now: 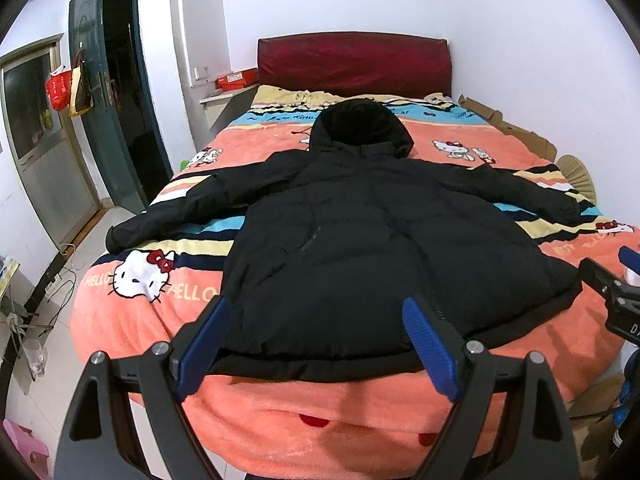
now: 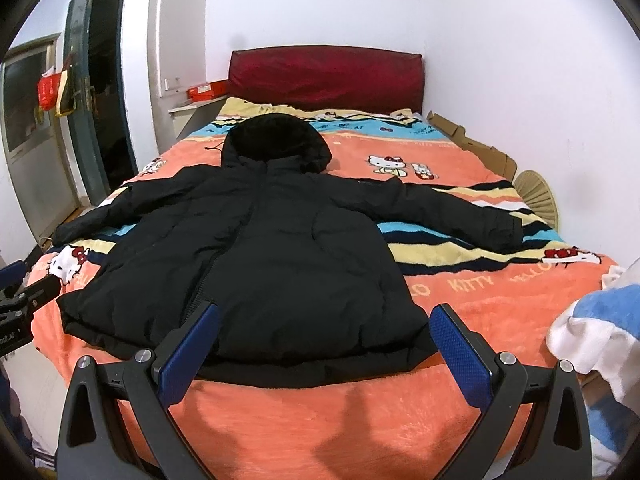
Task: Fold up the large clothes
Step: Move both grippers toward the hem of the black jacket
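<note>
Left wrist view: both claws, left claw (image 1: pixel 316 332) and right claw (image 2: pixel 326 340), gape above the jacket (image 1: pixel 360 240) hem.

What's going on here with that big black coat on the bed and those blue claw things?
A person holds a claw in each hand, about to fold a black hooded coat. The coat lies spread flat on the blanket, sleeves out to both sides, hood toward the red headboard. The left claw and right claw are both open at the coat's bottom hem, gripping nothing. No fold has been made yet.
</note>
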